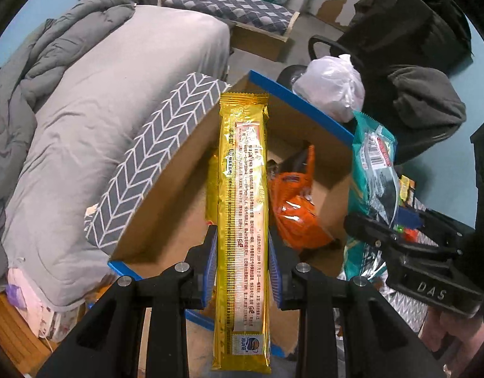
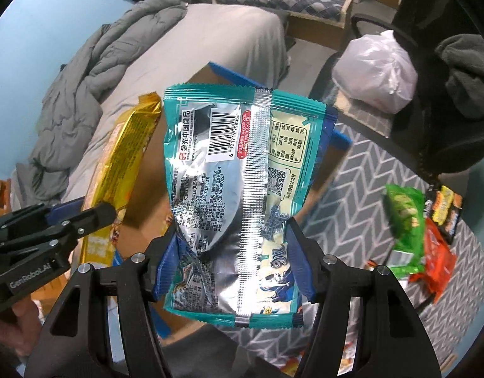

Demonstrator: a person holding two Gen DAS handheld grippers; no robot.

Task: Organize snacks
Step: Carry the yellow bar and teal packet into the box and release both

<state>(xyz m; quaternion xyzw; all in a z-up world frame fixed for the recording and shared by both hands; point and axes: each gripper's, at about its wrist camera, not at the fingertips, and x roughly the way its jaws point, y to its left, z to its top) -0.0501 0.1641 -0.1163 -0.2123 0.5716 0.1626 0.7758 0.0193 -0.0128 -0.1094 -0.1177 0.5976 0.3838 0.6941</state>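
My left gripper (image 1: 242, 261) is shut on a long gold snack packet (image 1: 243, 208) and holds it over an open cardboard box with blue edges (image 1: 166, 201). An orange snack bag (image 1: 294, 211) lies inside the box. My right gripper (image 2: 232, 249) is shut on a teal and silver snack bag (image 2: 239, 195), held above the box's right side. In the left wrist view the right gripper (image 1: 408, 236) and its teal bag (image 1: 375, 170) show at the right. In the right wrist view the left gripper (image 2: 69, 220) and gold packet (image 2: 122, 170) show at the left.
The box stands on a grey chevron-patterned surface (image 2: 368, 201). A green snack bag (image 2: 405, 223), a red one (image 2: 437, 261) and a dark yellow one (image 2: 445, 208) lie there at the right. A bed with a grey duvet (image 1: 94, 100) is left; a white plastic bag (image 1: 331, 86) and a black chair are behind.
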